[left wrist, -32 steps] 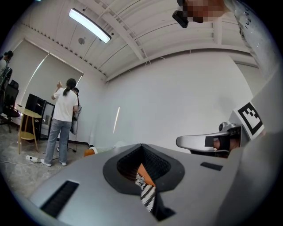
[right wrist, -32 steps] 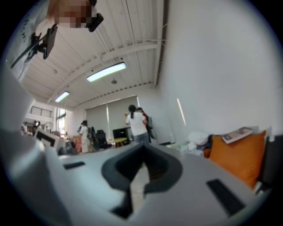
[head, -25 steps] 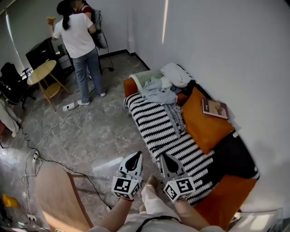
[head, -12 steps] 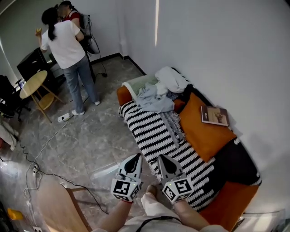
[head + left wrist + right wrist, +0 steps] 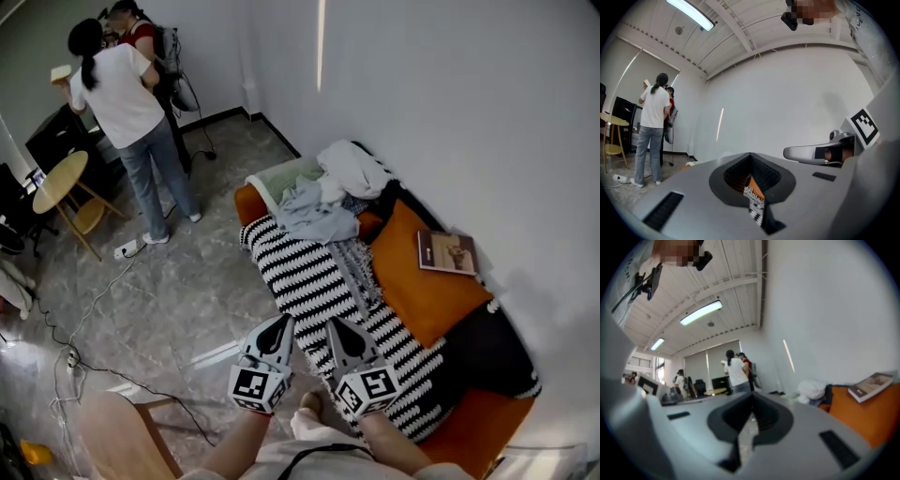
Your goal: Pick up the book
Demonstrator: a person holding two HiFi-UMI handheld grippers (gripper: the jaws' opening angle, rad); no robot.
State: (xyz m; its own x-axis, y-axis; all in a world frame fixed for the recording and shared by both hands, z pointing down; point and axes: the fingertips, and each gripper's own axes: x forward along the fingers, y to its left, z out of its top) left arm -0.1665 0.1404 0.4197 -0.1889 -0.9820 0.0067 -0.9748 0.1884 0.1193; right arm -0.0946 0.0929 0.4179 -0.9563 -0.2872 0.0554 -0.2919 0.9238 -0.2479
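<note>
At the far left a person [image 5: 117, 94] stood with their back turned near the corner, well apart from the work and no part of it. Low in the middle of the head view, the left gripper [image 5: 278, 325] was held level, jaws together with nothing between them, pointing toward the sofa [image 5: 469, 412]. Just beside it the right gripper [image 5: 339, 330] was likewise closed and empty. The pair was carried side by side, probably because the reach had not begun and neither needed to be open. Further right, the striped blanket [image 5: 309, 272] covered the seat. The book [image 5: 447, 252] lay flat on the orange cushion [image 5: 422, 300] against the wall, well apart from both grippers and untouched.
</note>
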